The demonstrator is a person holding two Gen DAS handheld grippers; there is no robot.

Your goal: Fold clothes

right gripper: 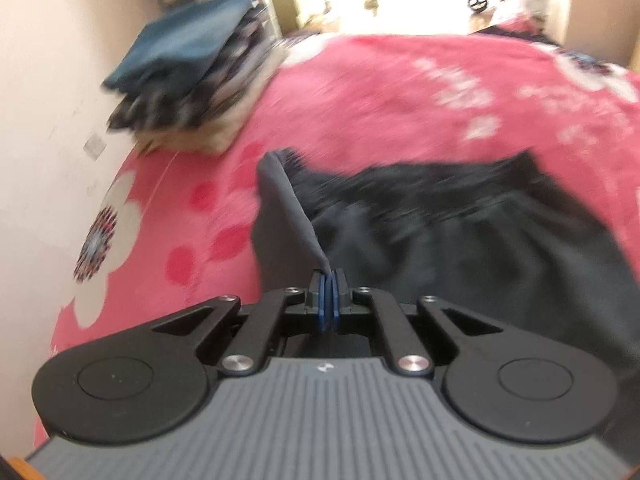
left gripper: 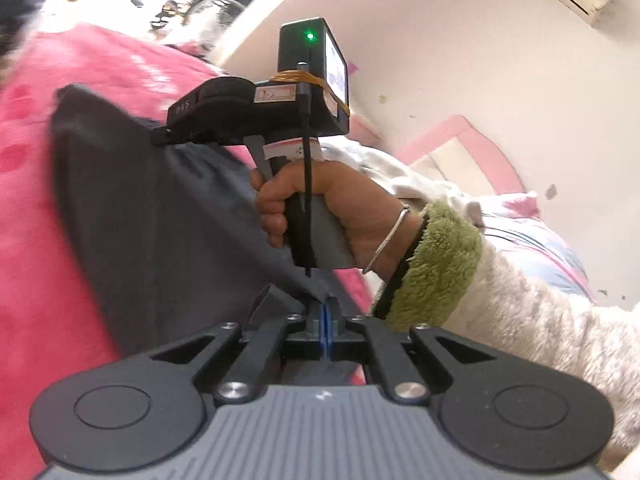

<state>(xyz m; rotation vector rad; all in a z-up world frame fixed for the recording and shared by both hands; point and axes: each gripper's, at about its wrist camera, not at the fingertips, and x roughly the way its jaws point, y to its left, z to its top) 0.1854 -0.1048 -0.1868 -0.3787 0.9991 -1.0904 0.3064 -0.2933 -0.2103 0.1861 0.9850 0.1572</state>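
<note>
While both tongs are clamped on cloth, a dark garment (right gripper: 460, 232) lies spread on a bed w/ a pink flowered blanket (right gripper: 380, 92). Right-wrist view, left to right: cream wall, a stack of folded clothes (right gripper: 188, 80) at the blanket's far left edge, then the garment, blurred, mid to right. Right tongs (right gripper: 329, 280) are closed on a thin pulled-up strip of its edge, blue pads pinching it. Left-wrist view, left to right: blanket, the garment lifted and stretched in a taut sheet, then the person's right hand (left gripper: 320, 208) around the other tool's handle, green fleece cuff (left gripper: 436, 264) and a bangle at the wrist. Left tongs (left gripper: 325, 308) are closed on the garment's near corner.
</note>
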